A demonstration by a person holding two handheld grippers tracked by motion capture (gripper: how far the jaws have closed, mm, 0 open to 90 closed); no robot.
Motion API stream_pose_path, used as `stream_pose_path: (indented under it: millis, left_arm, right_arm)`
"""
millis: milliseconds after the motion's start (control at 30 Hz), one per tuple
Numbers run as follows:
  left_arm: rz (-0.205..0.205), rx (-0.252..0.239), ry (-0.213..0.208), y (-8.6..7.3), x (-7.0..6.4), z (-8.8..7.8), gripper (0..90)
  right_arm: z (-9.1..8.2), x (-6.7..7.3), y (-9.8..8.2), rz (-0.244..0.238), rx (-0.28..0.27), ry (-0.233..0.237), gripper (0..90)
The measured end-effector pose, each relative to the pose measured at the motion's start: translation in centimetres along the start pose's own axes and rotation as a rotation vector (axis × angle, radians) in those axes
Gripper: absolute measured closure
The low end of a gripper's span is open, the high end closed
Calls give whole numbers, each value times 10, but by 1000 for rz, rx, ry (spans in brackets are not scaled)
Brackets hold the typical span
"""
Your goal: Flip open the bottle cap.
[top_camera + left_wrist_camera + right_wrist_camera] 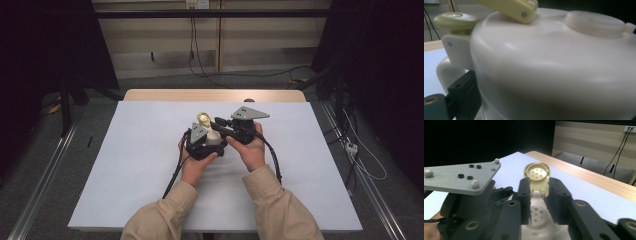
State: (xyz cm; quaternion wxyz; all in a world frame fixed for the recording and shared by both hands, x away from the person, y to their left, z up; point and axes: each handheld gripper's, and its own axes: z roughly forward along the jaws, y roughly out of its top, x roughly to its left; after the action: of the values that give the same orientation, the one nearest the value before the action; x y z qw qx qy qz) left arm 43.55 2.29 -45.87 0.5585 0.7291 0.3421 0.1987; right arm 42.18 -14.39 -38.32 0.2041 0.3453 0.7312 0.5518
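White tabletop [150, 165], wooden edge [215, 95], grey floor [45, 165]

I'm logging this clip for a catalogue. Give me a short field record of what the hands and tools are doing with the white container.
object: white plastic container with yellow flip lid, raised open
surface: white table sheet
left tool: against the container's side; grip unclear
right tool: jaws stand either side of the lid's hinge end; no clear pinch
hands: both meet at the table's middle
also in view: round screw cap on top
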Motion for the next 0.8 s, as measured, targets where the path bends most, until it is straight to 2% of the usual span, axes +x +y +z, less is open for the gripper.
stream_pose_path:
  millis: [33,167,233,267,300,333,367,433,500,600,800]
  left_arm:
    - [7,3,2,0,0,0,51]
    - [-14,12,-11,0,1,-1,47]
    - [-12,16,-13,0,1,-1,46]
    - [-4,19,-12,0,1,-1,46]
    - [-10,21,-15,0,2,-1,45]
    - [-12,24,-16,0,2,-1,44]
    - [-27,30,-16,-1,2,0,41]
    - [-13,59,-8,-2,0,1,18]
    - [2,78,-2,-1,0,-1,21]
    - [2,96,-12,-1,2,-3,28]
    - [9,132,-29,-1,3,-8,33]
  right_arm:
    - [-1,0,0,2,0,-2,676]
    - [-3,-1,0,18,-3,-11,511]
    - [-3,0,-1,21,-12,-14,469]
    - [-3,0,-1,22,-10,-13,417]
    - [-3,0,-1,17,-6,-22,360]
    - [-4,0,-1,11,-3,-28,342]
    - [-4,0,-1,8,-6,-30,326]
    - [-6,-1,-2,21,-10,-38,243]
    - [-9,-3,-3,32,-13,-46,226]
    - [-13,-5,-3,35,-22,-62,172]
    - [-21,-8,-8,39,-23,-73,142]
